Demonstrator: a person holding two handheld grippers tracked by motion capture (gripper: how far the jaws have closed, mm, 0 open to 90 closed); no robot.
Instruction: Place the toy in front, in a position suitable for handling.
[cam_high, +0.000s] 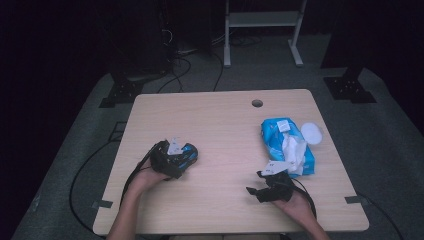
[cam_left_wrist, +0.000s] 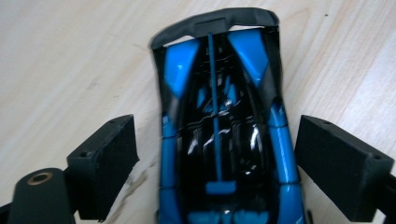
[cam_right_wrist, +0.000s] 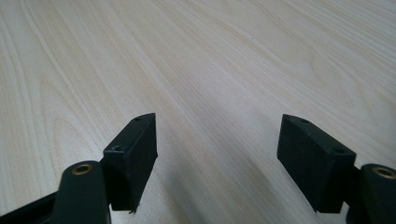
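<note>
A blue and black toy car (cam_left_wrist: 224, 135) lies on the pale wood worktop (cam_high: 225, 130), at about eight o'clock from the worktop's middle, and the left claw (cam_left_wrist: 217, 168) straddles it. In the left gripper view the jaws stand spread on either side of the car's body with a strip of bare wood showing between each pad and the car's flanks, so the claw is open around it and not yet pinching. The right claw (cam_right_wrist: 217, 158) hangs over bare worktop at about five o'clock, jaws wide apart and holding nothing.

The car looks like a small moulded plastic shell: light, stiff, and glossy enough to slip. The sides taper and curve, so flat pads may skate on them. My judgement is that the best hold is across the middle of the body, where the flanks run closest to parallel, with gentle pressure; the thin dark wing at the far end looks like the part most likely to snap.

At about three o'clock lies a blue wet-wipe pack (cam_high: 287, 145) with a white wipe (cam_high: 295, 155) pulled partly out and a white round lid (cam_high: 311, 132) just beside it.

The car's wheels are hidden under the body, its near end is cut off by the frame edge, and in the high view the left hand (cam_high: 145, 180) and its claw cover much of it.
</note>
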